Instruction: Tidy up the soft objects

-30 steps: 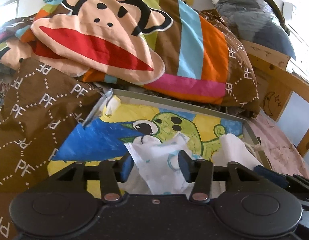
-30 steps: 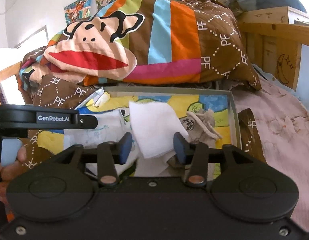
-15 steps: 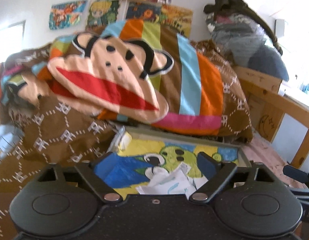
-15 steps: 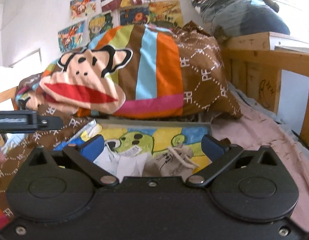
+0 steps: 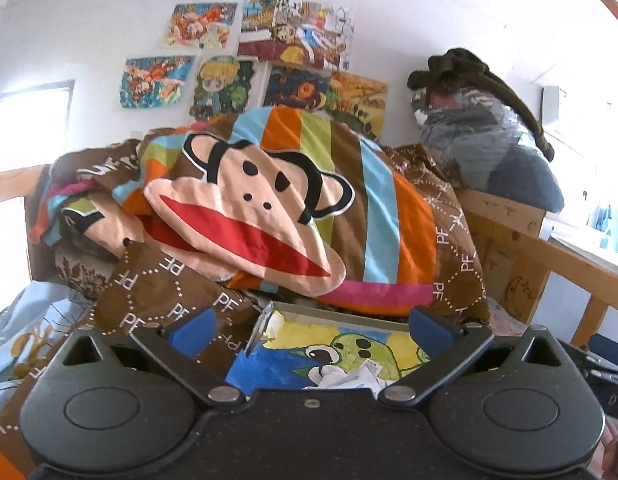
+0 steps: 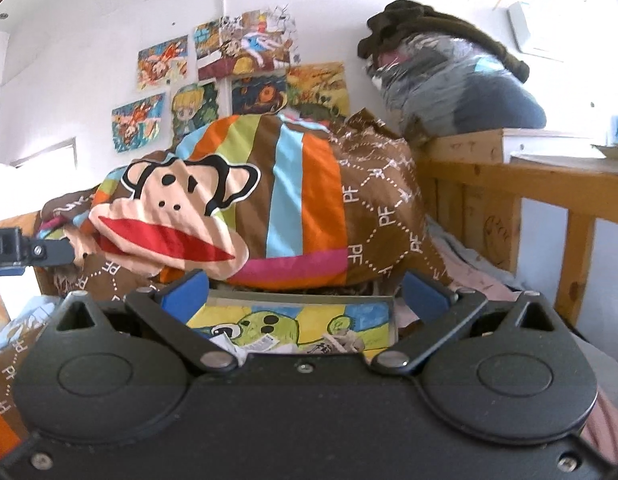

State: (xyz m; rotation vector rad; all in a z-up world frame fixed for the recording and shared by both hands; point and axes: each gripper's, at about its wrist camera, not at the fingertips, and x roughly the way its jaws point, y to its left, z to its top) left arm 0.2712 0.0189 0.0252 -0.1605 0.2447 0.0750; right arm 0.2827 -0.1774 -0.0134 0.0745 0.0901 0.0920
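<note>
Hanging spread wide with nothing between its blue pads, having just opened, the left claw [image 5: 311, 330] sits above the shallow cartoon-painted box [image 5: 337, 344] holding crumpled white cloths [image 5: 349, 378], while the right claw [image 6: 305, 294], likewise just opened and empty, hovers over that box [image 6: 309, 320] below the striped monkey-face quilt [image 6: 229, 208].

One tray [image 5: 333, 313], one monkey quilt [image 5: 293, 216], six wall drawings [image 5: 201, 24]

White "PF" letters repeat across the brown quilt [image 5: 169, 292] [image 6: 373, 216].
</note>
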